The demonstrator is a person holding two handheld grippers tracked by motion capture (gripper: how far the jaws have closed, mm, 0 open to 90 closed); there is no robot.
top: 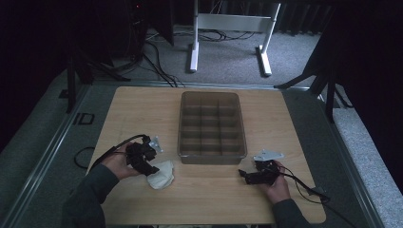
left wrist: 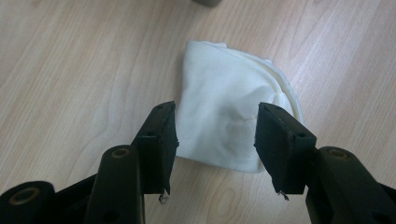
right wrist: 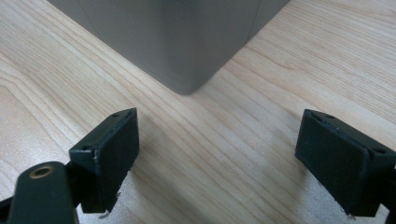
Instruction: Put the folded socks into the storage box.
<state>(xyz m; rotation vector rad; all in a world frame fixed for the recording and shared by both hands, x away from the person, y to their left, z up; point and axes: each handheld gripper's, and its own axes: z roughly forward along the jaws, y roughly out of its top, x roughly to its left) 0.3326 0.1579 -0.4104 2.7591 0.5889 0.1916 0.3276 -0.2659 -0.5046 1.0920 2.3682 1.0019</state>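
- My left gripper hangs over the cloth, jaws spread partway with the white bundle lying between and beneath them; the pads do not press on it, so I hold nothing.
- In the high view the cloth lies on the table near the front edge, just left of the bin's near left corner and apart from it.
- My left gripper sits at the cloth's left edge there, my hand behind it.
- The cloth is crumpled into a rough cone, its folded rim toward the right in the left gripper view.
- My right gripper has its jaws wide apart over bare wood, nothing between them.
- It faces a rounded corner of the bin, close ahead, not touching.
- In the high view my right gripper rests near the bin's near right corner.
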